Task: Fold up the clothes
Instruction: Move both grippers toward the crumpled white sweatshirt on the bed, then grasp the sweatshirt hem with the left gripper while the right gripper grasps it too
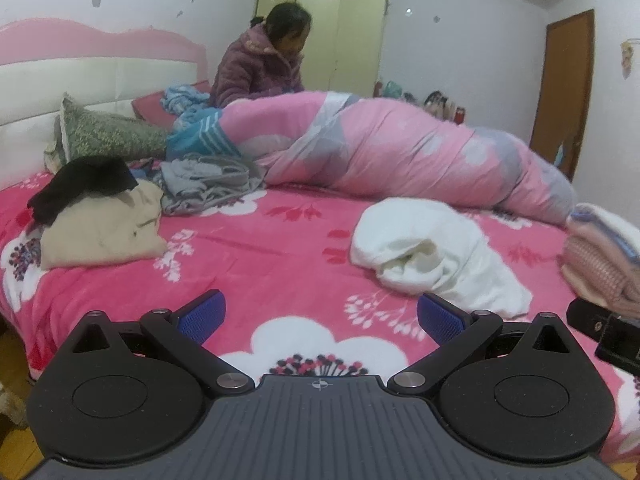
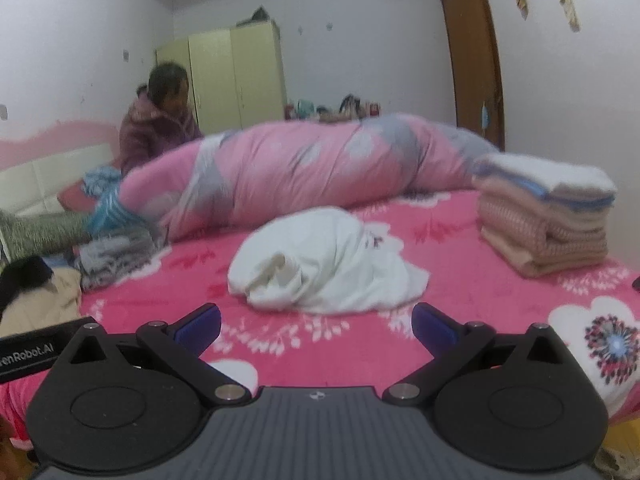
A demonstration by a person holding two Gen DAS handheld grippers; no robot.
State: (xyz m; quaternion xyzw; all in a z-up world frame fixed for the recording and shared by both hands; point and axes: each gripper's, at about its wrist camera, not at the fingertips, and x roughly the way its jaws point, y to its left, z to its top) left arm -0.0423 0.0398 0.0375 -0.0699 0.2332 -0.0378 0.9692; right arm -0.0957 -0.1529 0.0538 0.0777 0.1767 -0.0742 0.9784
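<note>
Left wrist view: the left gripper (image 1: 320,314) hangs over the near edge of the bed (image 1: 280,248), its 2 fingers (image 1: 204,314) wide apart with nothing between them. Ahead and right of the fingers lies a white garment (image 1: 432,252), crumpled in a loose heap, not folded. Ahead and left sits a pile of unfolded clothes: a beige piece (image 1: 100,228) with a black one (image 1: 84,188) on top, and grey cloth (image 1: 208,184) beyond. At the far right edge shows part of a folded stack (image 1: 600,256). A rolled quilt (image 1: 400,148) lies across the bed behind; a person (image 1: 264,60) sits beyond it.

Right wrist view: the right gripper (image 2: 316,322) is likewise spread wide and empty. The white garment (image 2: 328,264) lies directly ahead of its fingers (image 2: 434,322), near but apart. The stack (image 2: 548,216) stands ahead to the right, neat, with a white piece on top.

Judgement: some clothes lie folded in the stack, others are loose. Both grippers face the white garment, so it appears to be the piece in hand. Folding it calls for spreading it flat, each gripper taking an edge; the thick bunched cloth may hide its hems.
</note>
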